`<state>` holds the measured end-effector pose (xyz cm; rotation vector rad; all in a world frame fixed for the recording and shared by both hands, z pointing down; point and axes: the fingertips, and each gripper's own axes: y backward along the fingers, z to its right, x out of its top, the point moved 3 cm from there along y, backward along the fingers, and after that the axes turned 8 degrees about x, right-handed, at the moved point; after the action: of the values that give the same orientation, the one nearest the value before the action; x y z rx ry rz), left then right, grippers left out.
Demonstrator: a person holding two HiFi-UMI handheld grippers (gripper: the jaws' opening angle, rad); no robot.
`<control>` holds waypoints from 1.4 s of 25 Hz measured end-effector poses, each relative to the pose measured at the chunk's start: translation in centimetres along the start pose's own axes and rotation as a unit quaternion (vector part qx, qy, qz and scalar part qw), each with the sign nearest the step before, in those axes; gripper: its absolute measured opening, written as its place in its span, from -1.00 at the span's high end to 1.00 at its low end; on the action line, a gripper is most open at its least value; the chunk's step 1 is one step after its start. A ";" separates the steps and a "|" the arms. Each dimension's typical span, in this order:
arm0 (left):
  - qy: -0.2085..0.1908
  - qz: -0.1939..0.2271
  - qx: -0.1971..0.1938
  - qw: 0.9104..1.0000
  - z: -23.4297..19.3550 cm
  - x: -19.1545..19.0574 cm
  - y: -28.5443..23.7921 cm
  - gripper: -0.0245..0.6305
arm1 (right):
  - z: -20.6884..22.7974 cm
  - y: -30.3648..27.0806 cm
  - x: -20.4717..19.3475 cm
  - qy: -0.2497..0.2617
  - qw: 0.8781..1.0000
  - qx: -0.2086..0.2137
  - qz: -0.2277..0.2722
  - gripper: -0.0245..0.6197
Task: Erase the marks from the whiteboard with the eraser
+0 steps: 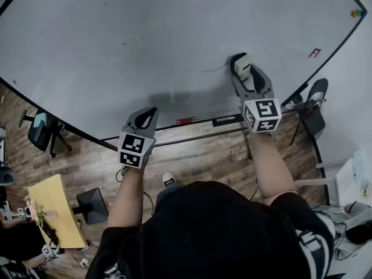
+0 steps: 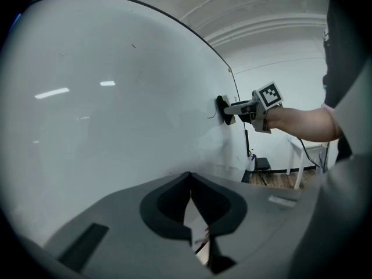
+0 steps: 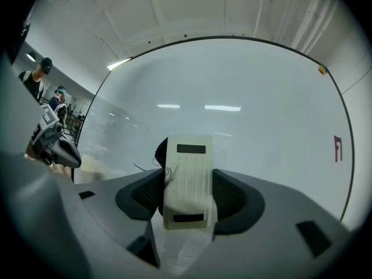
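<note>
A black office chair [image 1: 39, 130] stands on the wooden floor [image 1: 192, 156] at left, a dark folding chair [image 1: 314, 102] at right. A tan desk [image 1: 57, 205] bears flowers [image 1: 36, 211].

Both bare forearms reach forward from the shoulders. The left forearm [image 1: 131, 193] runs up toward 12 o'clock and ends in the left gripper [image 1: 146, 116], whose tips lean slightly toward 1 o'clock. Its jaws meet at the tips with nothing between them. The right forearm [image 1: 268, 164] stretches farther out, and the right gripper [image 1: 243, 67] points toward 11 o'clock, its jaws closed on the sides of the eraser [image 3: 187, 179]. The left gripper sits lower, at about 8 o'clock from the right one — the two are well apart.
</note>
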<state>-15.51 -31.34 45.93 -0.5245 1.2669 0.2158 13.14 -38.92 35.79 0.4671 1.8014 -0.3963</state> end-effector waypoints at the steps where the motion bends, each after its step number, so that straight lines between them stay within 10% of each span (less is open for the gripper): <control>1: -0.002 -0.001 0.000 1.000 -0.1 0.0 0.0 0.89 | 0.0 0.0 0.0 0.000 1.000 -0.001 0.000 0.16; 35: 0.010 -0.015 0.027 0.999 -1.1 -2.0 2.8 0.89 | -9.0 -3.9 1.8 0.069 0.996 0.065 0.002 0.16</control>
<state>-18.25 -29.16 46.91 -0.4999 1.2798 0.1522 3.32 -37.63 36.59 0.6002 1.9144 -0.4903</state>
